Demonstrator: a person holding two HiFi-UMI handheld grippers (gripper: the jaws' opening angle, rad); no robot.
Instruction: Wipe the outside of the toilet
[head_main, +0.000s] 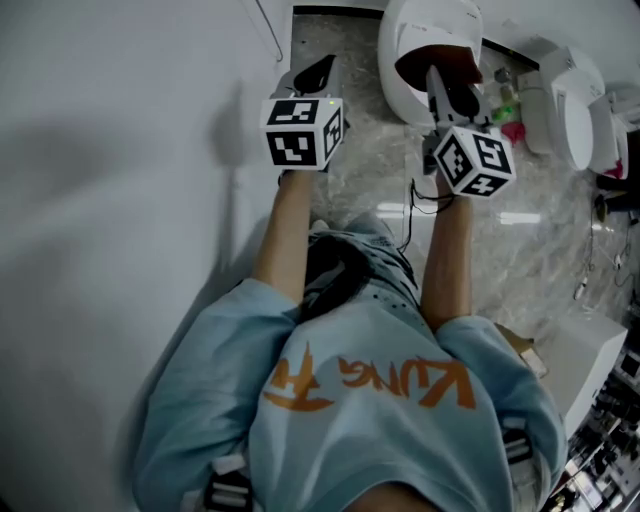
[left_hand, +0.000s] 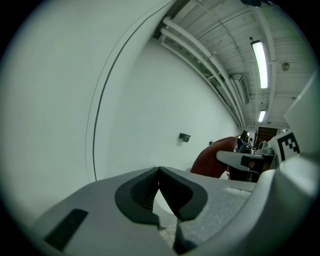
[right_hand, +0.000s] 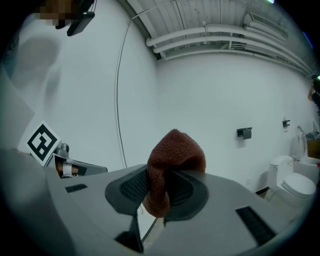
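Note:
A white toilet (head_main: 408, 40) stands on the marble floor straight ahead of me. My right gripper (head_main: 441, 80) is held up in front of it, shut on a dark red cloth (head_main: 450, 60). In the right gripper view the cloth (right_hand: 172, 165) bulges up between the jaws of the right gripper (right_hand: 159, 192). My left gripper (head_main: 318, 70) is raised beside a white wall, left of the toilet. Its jaws meet at the tips with nothing between them, as the left gripper view shows (left_hand: 159, 175). That view also catches the red cloth (left_hand: 215, 157).
A white wall (head_main: 120, 200) runs close along my left side. A second white toilet (head_main: 575, 105) stands to the right, also in the right gripper view (right_hand: 295, 184). Small bottles (head_main: 505, 95) sit between the two toilets. A white box (head_main: 585, 355) stands at lower right.

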